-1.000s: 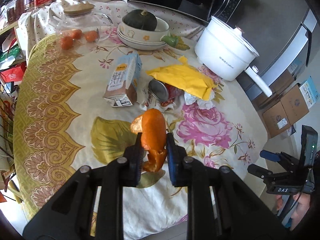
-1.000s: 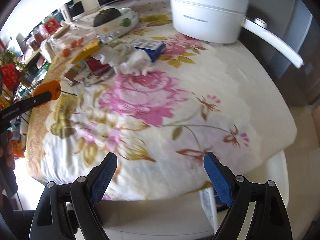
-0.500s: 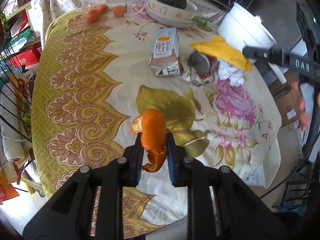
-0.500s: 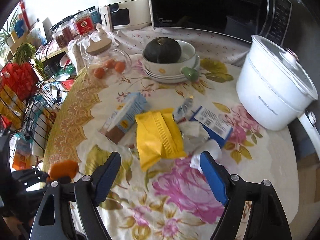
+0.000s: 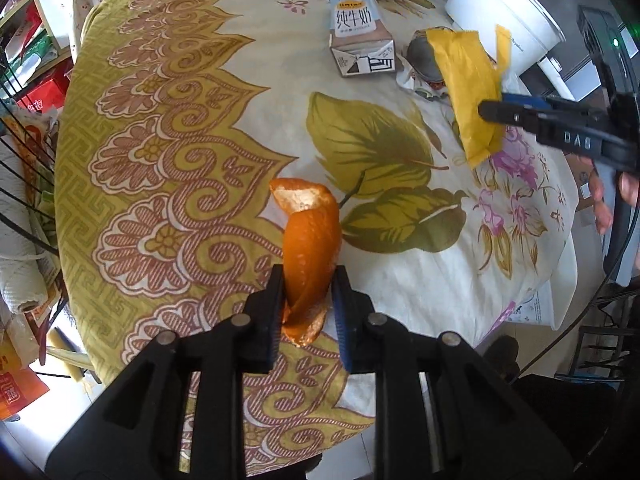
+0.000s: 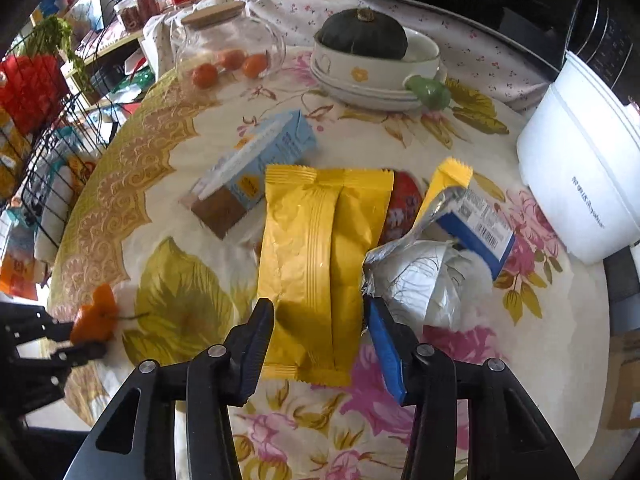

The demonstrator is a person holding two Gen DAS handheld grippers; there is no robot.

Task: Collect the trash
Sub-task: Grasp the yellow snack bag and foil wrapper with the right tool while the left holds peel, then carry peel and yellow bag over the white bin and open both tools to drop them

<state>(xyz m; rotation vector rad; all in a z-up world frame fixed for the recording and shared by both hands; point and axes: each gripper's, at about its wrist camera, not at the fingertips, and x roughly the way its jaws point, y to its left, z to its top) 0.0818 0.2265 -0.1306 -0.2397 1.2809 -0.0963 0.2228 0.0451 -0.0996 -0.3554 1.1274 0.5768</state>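
A curled orange peel (image 5: 310,232) is pinched in my left gripper (image 5: 308,276), which is shut on it above the table's near edge; the peel (image 6: 96,316) also shows at the far left of the right wrist view. My right gripper (image 6: 320,316) points down over the trash pile, its jaws closing around the near end of a flat yellow snack packet (image 6: 320,240). The packet lies between the fingers and is not squeezed. From the left wrist view, one right finger (image 5: 504,114) crosses the yellow packet (image 5: 468,80).
Beside the packet lie a milk carton (image 6: 256,168), a red can (image 6: 404,204), a crumpled silver wrapper (image 6: 416,276) and a blue box (image 6: 476,228). A white pot (image 6: 580,184), a bowl (image 6: 420,52) holding a squash, and a glass jar (image 6: 228,44) stand behind. A wire rack (image 6: 48,152) flanks the left.
My right gripper swung from the table's far corner to over the trash pile and narrowed around the yellow packet. The left gripper, still holding the peel, sank and drew back toward the table's edge.
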